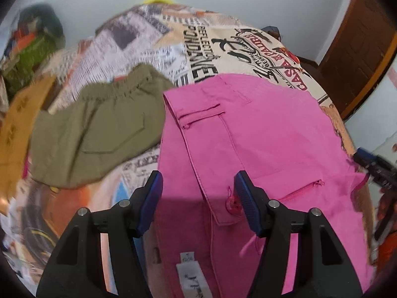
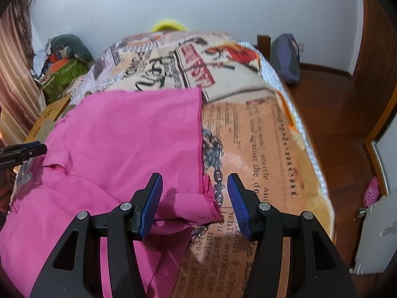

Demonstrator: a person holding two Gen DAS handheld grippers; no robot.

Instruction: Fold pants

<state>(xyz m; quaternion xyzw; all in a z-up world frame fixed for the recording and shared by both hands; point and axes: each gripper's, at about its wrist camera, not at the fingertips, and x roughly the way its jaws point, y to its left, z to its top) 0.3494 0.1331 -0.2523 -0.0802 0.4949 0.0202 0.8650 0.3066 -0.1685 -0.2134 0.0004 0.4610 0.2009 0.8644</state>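
Observation:
Pink pants (image 1: 260, 129) lie spread flat on the printed bedspread (image 1: 248, 47). In the left wrist view the waistband end shows, with a pocket flap, a pink button (image 1: 233, 204) and a white label (image 1: 193, 273). My left gripper (image 1: 198, 176) hovers open over that end, pads apart and gripping nothing. In the right wrist view the pants (image 2: 119, 129) end in a stitched hem (image 2: 207, 193). My right gripper (image 2: 194, 176) stands open above the hem corner, which lies between the fingers untouched. Each gripper's tip pokes into the other view's edge.
Olive-green shorts (image 1: 94, 129) lie folded left of the pink pants. A cardboard box (image 2: 47, 116) and a clutter pile (image 2: 64, 69) stand beyond the bed's left side. The bed's right edge drops to a wooden floor (image 2: 335, 99) with a blue bag (image 2: 285, 57).

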